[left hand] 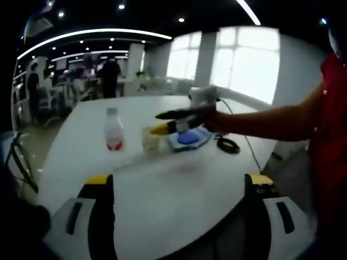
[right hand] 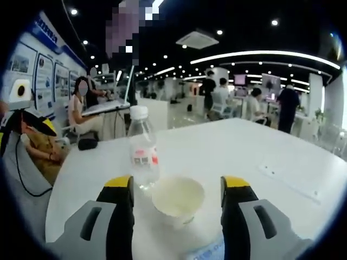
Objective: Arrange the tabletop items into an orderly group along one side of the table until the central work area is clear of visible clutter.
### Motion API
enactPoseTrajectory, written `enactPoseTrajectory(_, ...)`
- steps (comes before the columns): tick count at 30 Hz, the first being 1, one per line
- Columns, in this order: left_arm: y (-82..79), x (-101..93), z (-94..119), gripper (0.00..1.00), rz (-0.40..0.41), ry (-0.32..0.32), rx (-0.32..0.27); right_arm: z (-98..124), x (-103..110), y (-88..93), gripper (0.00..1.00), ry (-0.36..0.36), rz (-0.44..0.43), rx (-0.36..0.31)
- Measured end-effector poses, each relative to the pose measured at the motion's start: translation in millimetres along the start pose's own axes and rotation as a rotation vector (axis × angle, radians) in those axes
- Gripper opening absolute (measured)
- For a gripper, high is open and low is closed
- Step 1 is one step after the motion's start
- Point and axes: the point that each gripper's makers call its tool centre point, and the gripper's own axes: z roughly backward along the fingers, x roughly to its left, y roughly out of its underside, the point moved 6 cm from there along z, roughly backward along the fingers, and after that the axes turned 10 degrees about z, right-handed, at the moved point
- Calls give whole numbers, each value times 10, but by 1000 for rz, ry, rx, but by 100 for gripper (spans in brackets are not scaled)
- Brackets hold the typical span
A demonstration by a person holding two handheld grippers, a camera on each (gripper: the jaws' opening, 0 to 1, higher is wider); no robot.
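People (right hand: 81,103) are seen seated at a desk (right hand: 105,108) beyond the table's far edge. Posters (right hand: 46,70) are mounted on the wall behind them. Bright windows (left hand: 238,59) and ceiling light strips (left hand: 92,33) are noted. More people (left hand: 110,76) are seen standing farther back.
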Motion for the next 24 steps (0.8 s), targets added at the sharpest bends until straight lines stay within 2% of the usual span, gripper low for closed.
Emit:
enactPoseTrajectory(11,2,-6,0,97,-7,9,4,282,-11,-223,65,26,37,-51)
enactPoseTrajectory(24,-20,-8,-34,97,-8,23,5,681,-10,-233,65,76,30,-60)
